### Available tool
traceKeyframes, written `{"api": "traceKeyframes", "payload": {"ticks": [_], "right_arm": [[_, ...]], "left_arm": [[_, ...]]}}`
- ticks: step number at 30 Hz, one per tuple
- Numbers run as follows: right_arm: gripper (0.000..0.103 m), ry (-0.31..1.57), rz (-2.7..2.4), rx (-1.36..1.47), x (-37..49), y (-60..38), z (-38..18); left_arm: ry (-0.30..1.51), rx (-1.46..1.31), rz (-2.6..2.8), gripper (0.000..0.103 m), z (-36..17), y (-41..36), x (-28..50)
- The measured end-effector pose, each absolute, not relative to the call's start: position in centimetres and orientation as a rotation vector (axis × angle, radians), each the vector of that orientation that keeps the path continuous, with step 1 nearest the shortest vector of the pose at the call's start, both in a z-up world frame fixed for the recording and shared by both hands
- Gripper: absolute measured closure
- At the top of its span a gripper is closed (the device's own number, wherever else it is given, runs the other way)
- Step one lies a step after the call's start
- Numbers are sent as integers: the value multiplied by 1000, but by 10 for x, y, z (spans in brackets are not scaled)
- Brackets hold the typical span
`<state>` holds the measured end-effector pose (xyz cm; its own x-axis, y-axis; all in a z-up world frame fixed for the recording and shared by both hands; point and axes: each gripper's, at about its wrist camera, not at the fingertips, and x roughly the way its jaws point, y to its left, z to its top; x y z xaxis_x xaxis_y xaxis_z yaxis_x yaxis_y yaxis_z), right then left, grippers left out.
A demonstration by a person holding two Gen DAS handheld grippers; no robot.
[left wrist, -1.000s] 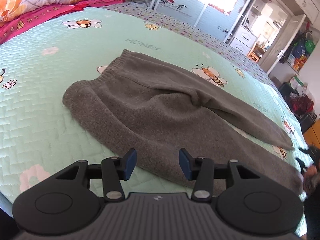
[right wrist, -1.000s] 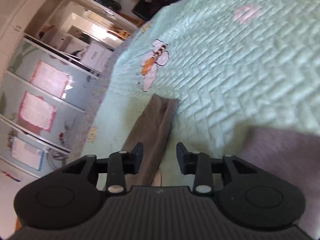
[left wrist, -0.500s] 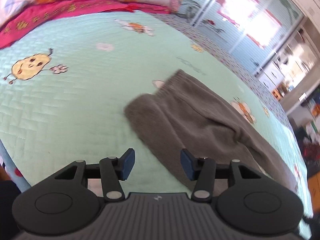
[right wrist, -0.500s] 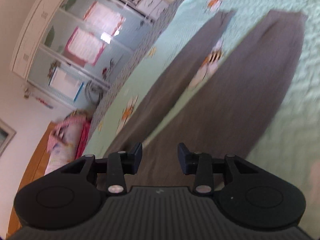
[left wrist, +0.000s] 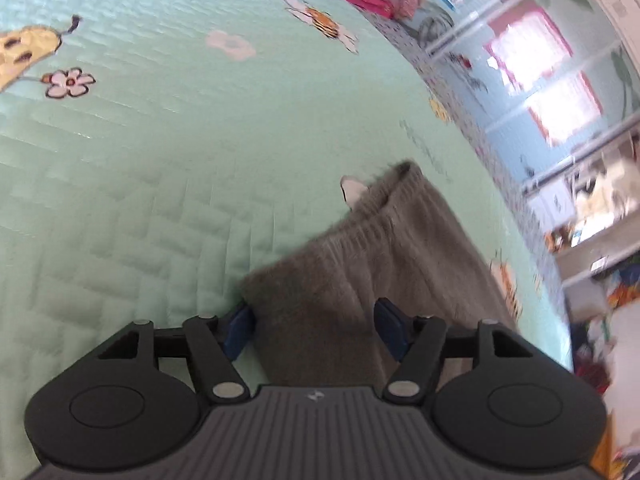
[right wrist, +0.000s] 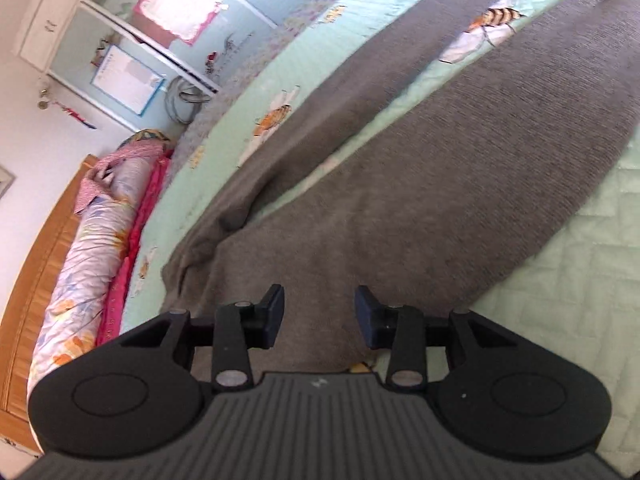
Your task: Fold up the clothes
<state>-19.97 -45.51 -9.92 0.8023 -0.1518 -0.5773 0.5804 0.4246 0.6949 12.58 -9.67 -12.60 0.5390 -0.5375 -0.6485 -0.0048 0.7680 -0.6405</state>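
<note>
Grey knit trousers (right wrist: 420, 184) lie flat on a mint-green quilted bedspread (left wrist: 140, 184), legs spread apart. In the left wrist view the ribbed waistband (left wrist: 360, 232) points away and the near waist corner lies between the fingers of my left gripper (left wrist: 312, 326), which is open with its jaws straddling the cloth. In the right wrist view my right gripper (right wrist: 320, 316) is open just above the near trouser leg, close to the crotch, with nothing between its pads.
A floral pillow roll (right wrist: 92, 264) and pink bedding lie by the wooden headboard (right wrist: 36, 264). Wardrobe doors with posters (right wrist: 176, 4) stand beyond the bed. The bed's far edge (left wrist: 460, 92) drops to shelves and clutter at the right.
My left gripper has moved in low over the waist corner, which now lies between its fingers. My right gripper has swung from the leg cuffs toward the upper leg.
</note>
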Motion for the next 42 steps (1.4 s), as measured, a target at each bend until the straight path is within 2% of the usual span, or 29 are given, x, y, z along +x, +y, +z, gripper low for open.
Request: {"api": "traceKeyframes", "payload": {"ticks": [1, 2, 5, 9, 10, 11, 13, 15, 18, 23, 28, 33, 42], "right_arm": [[61, 473, -487, 1042, -201, -456, -100], [61, 474, -491, 1044, -202, -456, -100], [61, 476, -504, 1051, -207, -455, -101], [61, 472, -502, 1063, -210, -454, -101], [61, 468, -496, 1061, -211, -453, -100], [61, 465, -489, 1060, -211, -452, -99], [61, 461, -476, 1064, -212, -450, -99], [61, 459, -464, 1066, -212, -448, -97], [61, 443, -448, 1049, -217, -443, -90], [58, 460, -455, 1045, -220, -444, -96], [57, 469, -438, 1061, -217, -443, -103], [57, 478, -399, 1077, -211, -439, -114], [57, 512, -359, 1090, -210, -439, -131]], "left_arm": [[957, -653, -342, 71, -127, -97, 128], [953, -669, -341, 95, -128, -96, 129], [922, -695, -343, 97, -125, -93, 126], [819, -619, -358, 96, -88, -84, 91], [815, -589, -354, 94, -82, -86, 86], [843, -543, -344, 83, -83, -89, 89], [916, -438, -322, 77, -90, -97, 102], [973, -449, -300, 74, -103, -88, 110], [941, -515, -308, 67, -99, -71, 101], [801, -401, -333, 68, -59, -77, 84], [717, -423, -324, 68, -27, -59, 98], [796, -397, -481, 67, -25, -100, 153], [1057, -438, -604, 68, -87, -183, 254]]}}
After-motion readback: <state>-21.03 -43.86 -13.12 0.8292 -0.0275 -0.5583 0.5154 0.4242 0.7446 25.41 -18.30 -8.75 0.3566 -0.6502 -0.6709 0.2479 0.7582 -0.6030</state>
